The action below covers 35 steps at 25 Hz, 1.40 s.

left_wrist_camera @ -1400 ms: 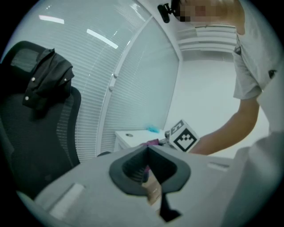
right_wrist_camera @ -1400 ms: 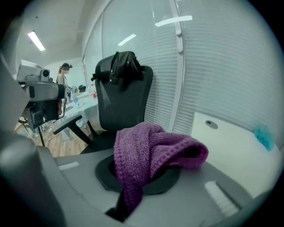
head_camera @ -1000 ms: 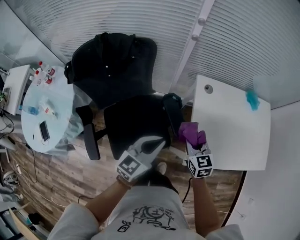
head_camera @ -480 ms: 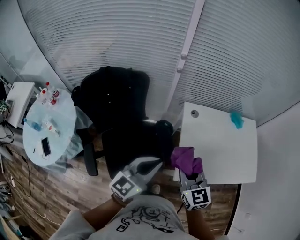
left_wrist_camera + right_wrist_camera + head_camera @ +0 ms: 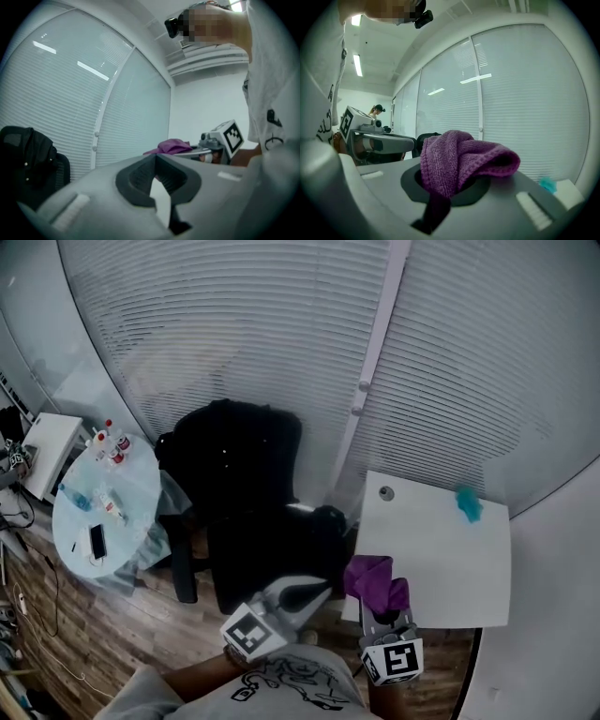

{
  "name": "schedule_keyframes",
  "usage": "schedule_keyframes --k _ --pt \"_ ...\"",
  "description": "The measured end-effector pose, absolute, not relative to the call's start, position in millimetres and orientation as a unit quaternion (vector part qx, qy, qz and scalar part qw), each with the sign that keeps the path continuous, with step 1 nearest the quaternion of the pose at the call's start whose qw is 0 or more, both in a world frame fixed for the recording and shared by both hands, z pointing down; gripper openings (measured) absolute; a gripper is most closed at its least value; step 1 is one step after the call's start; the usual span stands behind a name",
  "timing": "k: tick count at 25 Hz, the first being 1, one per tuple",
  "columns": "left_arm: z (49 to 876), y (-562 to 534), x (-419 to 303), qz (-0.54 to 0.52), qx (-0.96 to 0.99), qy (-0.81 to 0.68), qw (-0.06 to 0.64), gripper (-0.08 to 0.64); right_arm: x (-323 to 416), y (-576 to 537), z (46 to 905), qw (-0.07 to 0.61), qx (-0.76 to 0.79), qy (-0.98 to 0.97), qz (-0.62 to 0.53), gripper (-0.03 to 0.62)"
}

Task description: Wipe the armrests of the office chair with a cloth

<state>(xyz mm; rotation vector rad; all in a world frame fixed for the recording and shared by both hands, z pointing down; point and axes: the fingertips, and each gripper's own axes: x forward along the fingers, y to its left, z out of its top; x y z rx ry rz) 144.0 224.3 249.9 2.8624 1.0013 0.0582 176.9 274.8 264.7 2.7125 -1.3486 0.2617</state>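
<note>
While you stand at the near side of the office chair [image 5: 246,493], no wiping contact is observed on either armrest.

At far left, a round glass table [image 5: 141,507] carries small bottles [image 5: 112,448] and a phone [image 5: 97,541]. These sit well apart from the work and play no part in it.

The chair faces you. Its left armrest [image 5: 182,568] is beside that table and its right armrest [image 5: 330,521] is close to the desk.

Your left gripper [image 5: 317,591] hangs over the near edge of the seat, its jaws brought together on nothing. It is judged a spare hand, free to steady the chair.

Your right gripper [image 5: 382,608] is clamped on the purple cloth [image 5: 373,579]. The cloth bunches up and over the jaw tips, so a soft fold leads rather than bare jaw. It is held just right of the right armrest, near it but apart, above the near left corner of the white desk [image 5: 441,549]. That position suggests the right armrest is your first target.

On the far right of the desk lies a small teal object [image 5: 467,504], too small to identify.

Risk noted: the chair may swivel or roll under wiping pressure, so brace it.
</note>
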Motion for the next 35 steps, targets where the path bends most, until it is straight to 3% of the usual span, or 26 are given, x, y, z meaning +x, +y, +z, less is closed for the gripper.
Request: schedule_keyframes --k 16,35 --pt "245.7 191.9 105.4 0.015 0.975 0.215 0.062 0.002 142.0 240.3 254.4 0.051 0.833 -0.546 0.074 0.029" --pt "257.2 99.5 -27.1 0.015 0.997 0.01 0.071 0.002 10.1 123.1 252.1 0.045 0.684 -0.727 0.045 0.029"
